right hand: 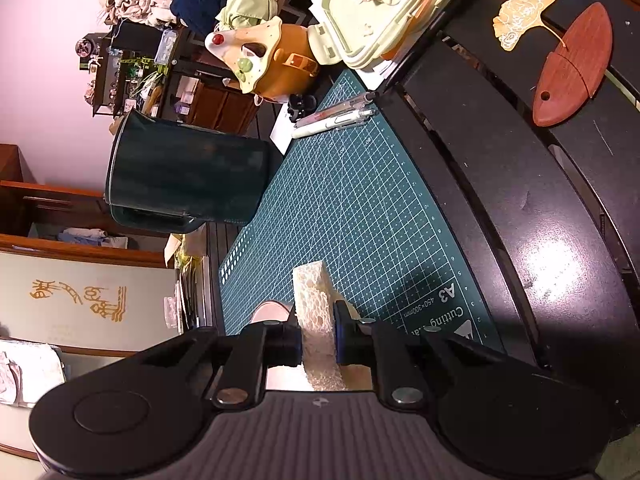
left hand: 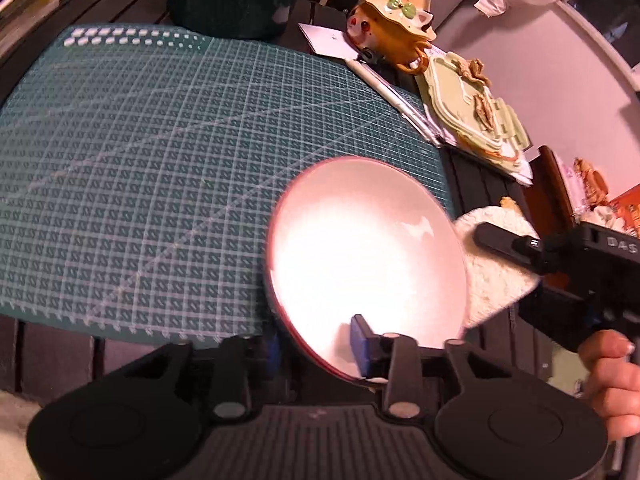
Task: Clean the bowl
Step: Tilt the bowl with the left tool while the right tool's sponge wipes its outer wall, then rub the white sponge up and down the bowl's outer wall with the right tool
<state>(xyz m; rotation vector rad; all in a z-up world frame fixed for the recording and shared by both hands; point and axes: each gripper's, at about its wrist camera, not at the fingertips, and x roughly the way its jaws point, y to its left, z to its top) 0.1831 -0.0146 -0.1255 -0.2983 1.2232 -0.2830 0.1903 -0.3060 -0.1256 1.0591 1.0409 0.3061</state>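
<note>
A white bowl (left hand: 368, 256) with a dark red rim is tilted up above the green cutting mat (left hand: 140, 168). My left gripper (left hand: 320, 344) is shut on its near rim, with one blue pad (left hand: 362, 340) inside the bowl. My right gripper (right hand: 318, 340) is shut on a pale yellow sponge (right hand: 314, 320). In the left wrist view the sponge (left hand: 492, 276) sits just right of the bowl, behind its rim, held by the right gripper (left hand: 516, 244). A small part of the bowl (right hand: 272, 312) shows left of the sponge in the right wrist view.
A dark green jug (right hand: 184, 184) stands at the mat's far edge. A clown-shaped orange mug (left hand: 400, 24), pens (left hand: 404, 104) and a green lidded box (left hand: 468, 108) lie beside the mat. A wooden fish-shaped piece (right hand: 572, 68) and a ginkgo leaf cutout (right hand: 520, 16) lie on the dark slatted table (right hand: 520, 184).
</note>
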